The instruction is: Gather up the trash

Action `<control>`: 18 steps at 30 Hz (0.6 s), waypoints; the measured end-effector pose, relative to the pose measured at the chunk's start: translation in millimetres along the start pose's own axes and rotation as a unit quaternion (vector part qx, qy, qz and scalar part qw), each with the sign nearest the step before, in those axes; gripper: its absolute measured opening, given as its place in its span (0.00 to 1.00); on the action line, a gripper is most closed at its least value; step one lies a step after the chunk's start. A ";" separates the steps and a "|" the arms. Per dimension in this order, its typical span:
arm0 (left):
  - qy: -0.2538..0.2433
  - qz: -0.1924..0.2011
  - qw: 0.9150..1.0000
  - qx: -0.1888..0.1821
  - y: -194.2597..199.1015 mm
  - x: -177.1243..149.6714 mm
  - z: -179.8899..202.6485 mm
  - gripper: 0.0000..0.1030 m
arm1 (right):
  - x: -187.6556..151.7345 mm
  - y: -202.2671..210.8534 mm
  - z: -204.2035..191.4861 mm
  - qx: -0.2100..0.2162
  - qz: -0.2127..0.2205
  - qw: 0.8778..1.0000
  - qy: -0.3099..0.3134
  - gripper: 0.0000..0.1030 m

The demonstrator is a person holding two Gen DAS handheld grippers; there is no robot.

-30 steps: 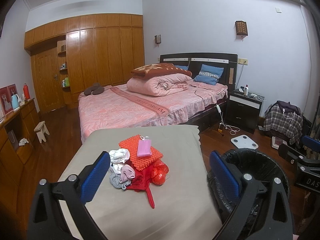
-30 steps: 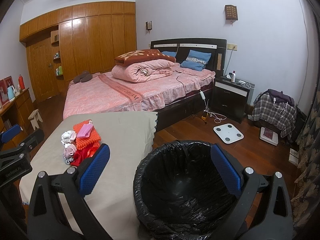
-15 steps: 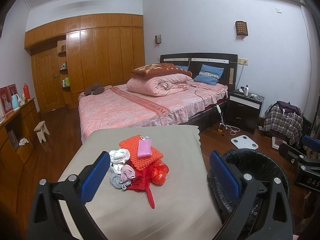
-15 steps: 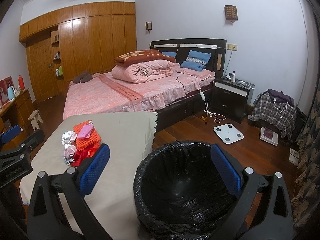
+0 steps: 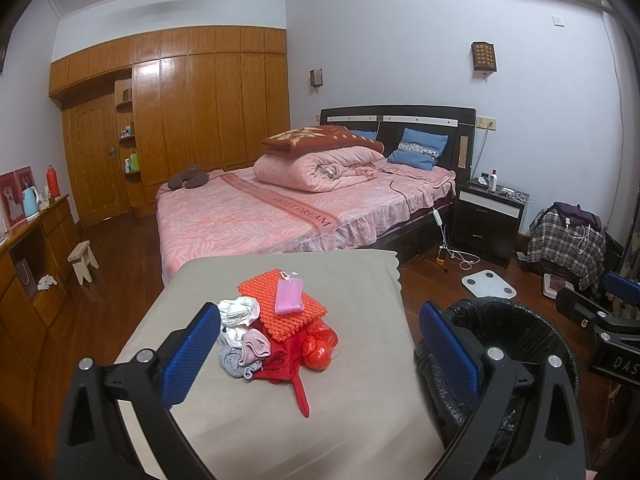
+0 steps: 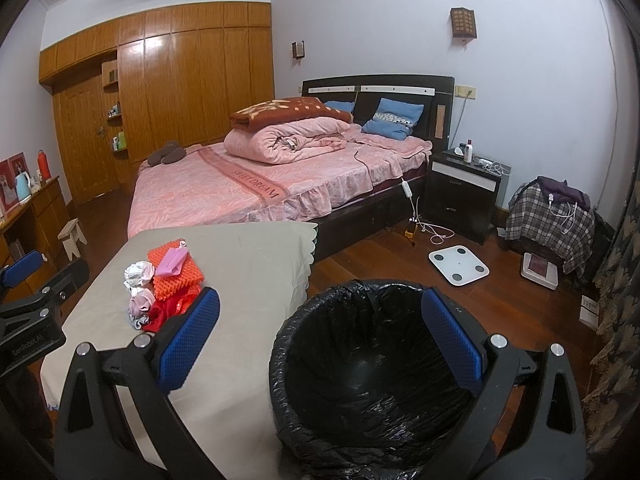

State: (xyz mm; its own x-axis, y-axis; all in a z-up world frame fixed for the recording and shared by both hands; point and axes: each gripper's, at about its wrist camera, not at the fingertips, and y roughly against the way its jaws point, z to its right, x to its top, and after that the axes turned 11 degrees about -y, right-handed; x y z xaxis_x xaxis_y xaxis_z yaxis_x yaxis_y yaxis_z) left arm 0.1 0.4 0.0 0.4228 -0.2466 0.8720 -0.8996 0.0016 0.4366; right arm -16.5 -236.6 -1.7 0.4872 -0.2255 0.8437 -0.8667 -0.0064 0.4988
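trash pile (image 5: 276, 332) at centre frame on a beige cloth-covered table (image 5: 360, 412): bumpy orange foam mat (image 5: 296, 316), flat pink packet (image 5: 288, 297) on top, crumpled white and grey rags (image 5: 239, 334), glossy red plastic bag (image 5: 318, 346) and red fabric. round bin (image 6: 372, 376) lined with wrinkled black plastic, lower centre of the right view, just beside the table edge. left gripper (image 5: 320, 354): blue ribbed pads (image 5: 191, 354) spread wide, framing the pile, touching nothing. right gripper (image 6: 320, 340): pads (image 6: 452, 344) equally wide, above the bin, empty.
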 end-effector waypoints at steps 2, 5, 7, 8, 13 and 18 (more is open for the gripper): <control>0.000 -0.001 1.000 0.000 -0.2 0.0 -0.1 0.94 | -0.3 -0.3 -0.4 0.000 0.000 1.000 0.000 0.95; 0.001 -0.001 1.000 -0.001 0.0 0.0 -0.1 0.94 | -1.6 -2.6 -1.9 0.000 0.000 1.000 0.001 0.95; 0.001 -0.001 1.000 0.000 0.0 0.0 -0.1 0.94 | -3.3 -4.5 -4.2 0.000 -0.001 1.000 0.001 0.95; 0.001 -0.001 1.000 0.000 -0.1 0.0 -0.1 0.94 | -4.2 -5.1 -4.9 0.000 -0.002 1.000 0.002 0.95; 0.001 -0.002 1.000 -0.001 -0.1 -0.1 0.1 0.94 | -5.5 -5.5 -7.3 0.002 -0.002 1.000 0.002 0.95; 0.001 -0.002 1.000 -0.001 -0.1 -0.2 -0.1 0.94 | -14.6 -13.4 -18.9 0.007 -0.006 1.000 0.004 0.95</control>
State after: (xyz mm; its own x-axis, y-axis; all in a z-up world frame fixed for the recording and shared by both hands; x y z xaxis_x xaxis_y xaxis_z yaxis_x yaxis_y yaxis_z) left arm 0.1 0.5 -0.3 0.4262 -0.2441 0.8711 -0.8979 0.0034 0.4403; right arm -10.0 -214.8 -16.9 0.4977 -0.2172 0.8397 -0.8625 -0.0224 0.5055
